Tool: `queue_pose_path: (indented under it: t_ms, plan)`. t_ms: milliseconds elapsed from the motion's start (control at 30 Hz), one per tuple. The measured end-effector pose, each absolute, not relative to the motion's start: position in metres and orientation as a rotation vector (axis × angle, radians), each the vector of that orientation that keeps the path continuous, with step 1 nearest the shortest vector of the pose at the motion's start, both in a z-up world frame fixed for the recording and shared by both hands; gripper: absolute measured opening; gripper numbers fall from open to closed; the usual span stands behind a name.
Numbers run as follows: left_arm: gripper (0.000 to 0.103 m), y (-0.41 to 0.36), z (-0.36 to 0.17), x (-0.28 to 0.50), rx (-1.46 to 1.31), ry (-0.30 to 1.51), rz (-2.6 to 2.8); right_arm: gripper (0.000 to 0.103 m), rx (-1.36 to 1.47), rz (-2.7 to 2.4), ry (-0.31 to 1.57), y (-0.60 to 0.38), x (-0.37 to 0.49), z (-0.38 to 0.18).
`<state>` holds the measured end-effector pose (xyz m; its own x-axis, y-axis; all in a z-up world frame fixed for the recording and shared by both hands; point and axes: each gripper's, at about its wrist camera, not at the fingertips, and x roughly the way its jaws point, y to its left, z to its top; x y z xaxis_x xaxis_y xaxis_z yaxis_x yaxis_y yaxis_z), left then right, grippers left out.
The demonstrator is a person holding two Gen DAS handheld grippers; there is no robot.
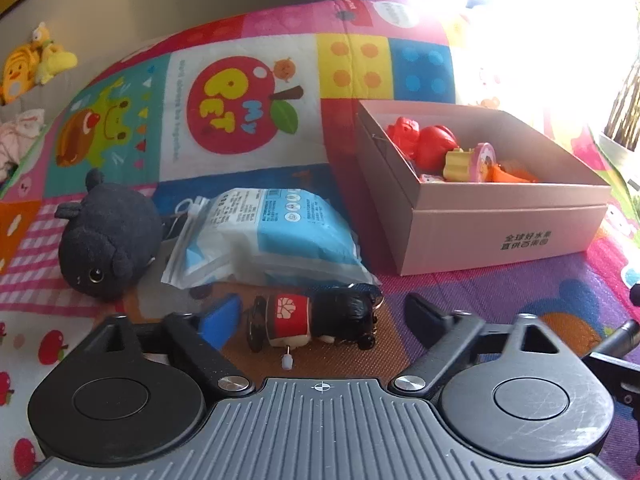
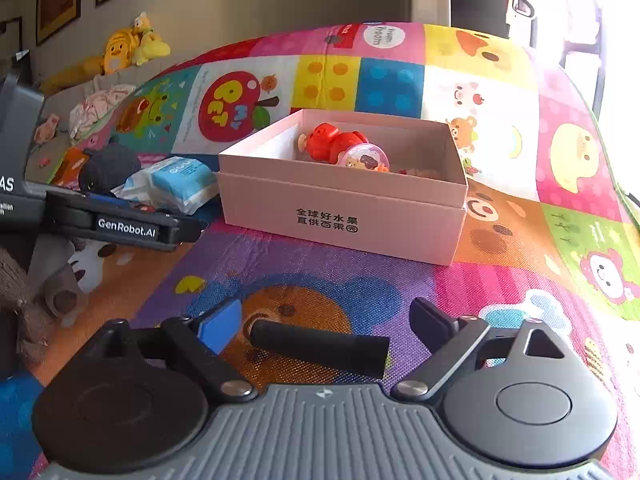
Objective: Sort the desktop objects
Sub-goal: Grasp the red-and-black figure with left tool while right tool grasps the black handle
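Note:
In the left wrist view my left gripper [image 1: 320,316] stands open around a small black wind-up toy with a red body [image 1: 316,318] lying on the play mat. The blue pad [image 1: 222,318] is close to the toy's left end, and the right finger stands clear of it. My right gripper [image 2: 322,324] is open too, with a black cylinder [image 2: 320,346] lying crosswise between its fingers, gaps on both sides. A pink cardboard box [image 1: 500,236] [image 2: 340,220] beyond both grippers holds red plastic toys [image 1: 424,144] [image 2: 336,142] and other small toys.
A dark grey plush [image 1: 104,236] [image 2: 108,168] and a blue-and-white packet [image 1: 264,236] [image 2: 180,184] lie left of the box. The left gripper's body [image 2: 124,228] reaches in at the right view's left. Brown and white soft toys [image 2: 76,280] lie below it. Yellow plush toys [image 1: 32,64] sit far back.

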<state>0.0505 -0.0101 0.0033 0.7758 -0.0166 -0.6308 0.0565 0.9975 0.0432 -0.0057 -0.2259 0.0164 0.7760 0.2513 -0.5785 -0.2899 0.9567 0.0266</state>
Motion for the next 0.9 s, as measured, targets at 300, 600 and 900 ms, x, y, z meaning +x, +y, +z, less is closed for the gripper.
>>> queue_pose_path:
  t_ms: [300, 600, 900]
  plan:
    - [0.089, -0.007, 0.008, 0.014, -0.036, 0.766, -0.325, 0.100, -0.040, 0.277, 0.633, -0.227, -0.003, 0.015]
    - [0.079, -0.011, 0.013, 0.011, 0.074, 0.682, -0.217, 0.100, -0.030, 0.262, 0.624, -0.229, -0.005, 0.016]
    - [0.058, -0.022, 0.001, 0.034, 0.125, 0.674, -0.217, 0.100, -0.064, 0.246, 0.643, -0.224, -0.008, 0.015]
